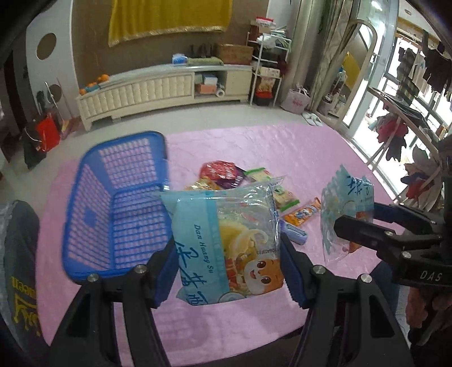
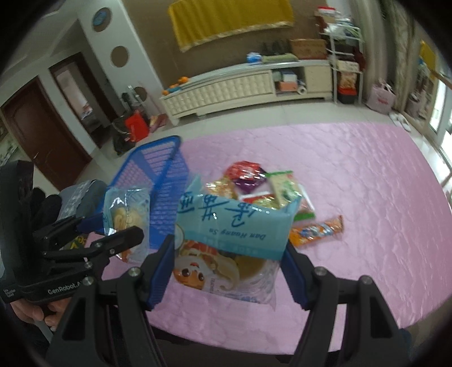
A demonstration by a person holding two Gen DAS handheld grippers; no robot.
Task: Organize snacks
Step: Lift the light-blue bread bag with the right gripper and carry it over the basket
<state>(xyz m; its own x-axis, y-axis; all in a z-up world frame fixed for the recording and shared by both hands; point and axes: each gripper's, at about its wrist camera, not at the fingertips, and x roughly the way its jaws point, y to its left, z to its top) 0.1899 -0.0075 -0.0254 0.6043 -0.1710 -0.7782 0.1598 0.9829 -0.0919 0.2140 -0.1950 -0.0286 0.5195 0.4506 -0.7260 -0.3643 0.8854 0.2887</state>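
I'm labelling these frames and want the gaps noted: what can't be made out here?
- Snack pile behind the left gripper's light-blue egg-yolk-pastry packet: left wrist view, partly hidden by that packet; wrappers too small to read.
- Blue plastic mesh basket: right wrist view, its near part is hidden by both packets, so contents unclear.
- Right gripper's matching light-blue packet: folded over, print partly covered.

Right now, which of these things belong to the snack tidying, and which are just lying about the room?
Job: light-blue snack packets, one in each gripper's jaws; blue plastic lattice basket; loose snack pile on the pink cloth.

Lying about: cream low cabinet; yellow wall cloth; white slippers.
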